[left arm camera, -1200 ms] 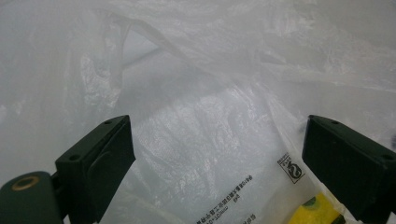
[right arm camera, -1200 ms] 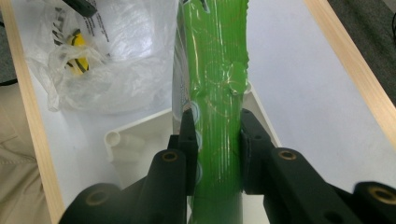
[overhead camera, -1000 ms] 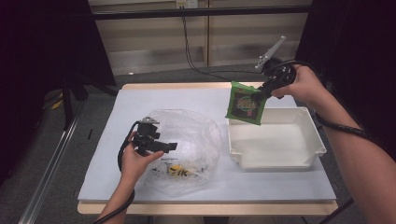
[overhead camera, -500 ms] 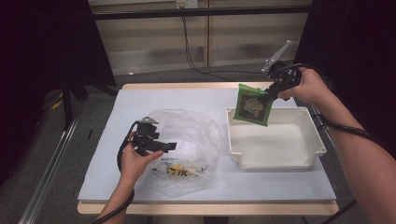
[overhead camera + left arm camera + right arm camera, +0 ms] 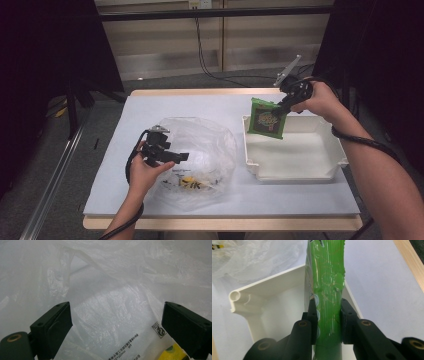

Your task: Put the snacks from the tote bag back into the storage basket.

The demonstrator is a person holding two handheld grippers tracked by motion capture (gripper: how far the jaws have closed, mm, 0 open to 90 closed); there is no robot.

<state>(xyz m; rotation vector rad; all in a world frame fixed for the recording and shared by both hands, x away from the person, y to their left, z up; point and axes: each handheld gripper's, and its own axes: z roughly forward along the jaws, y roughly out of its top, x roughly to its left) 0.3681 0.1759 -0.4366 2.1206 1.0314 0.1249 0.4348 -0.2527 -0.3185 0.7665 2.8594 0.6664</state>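
A green snack packet (image 5: 267, 118) hangs over the far left corner of the white bin (image 5: 260, 170), with my right gripper (image 5: 283, 104) shut on its top edge. In the right gripper view the packet (image 5: 325, 287) stands upright, pinched between both jaws, with the bin's rim (image 5: 237, 298) below. My left gripper (image 5: 172, 157) rests open at the mouth of a clear plastic bag (image 5: 210, 145) on the table's left half. The left gripper view has crinkled bag film (image 5: 110, 297) between wide-apart jaws, and a yellow item (image 5: 175, 353) inside at the lower right.
The light table top (image 5: 200, 105) has a wooden edge at the back. A yellow and black printed item (image 5: 192, 184) lies inside the bag near the front. Dark frame bars stand to the left, and cables hang behind the table.
My right gripper has carried the green packet downward and a little to the right, closer to the bin's far left corner. The left hand and bag have stayed put.
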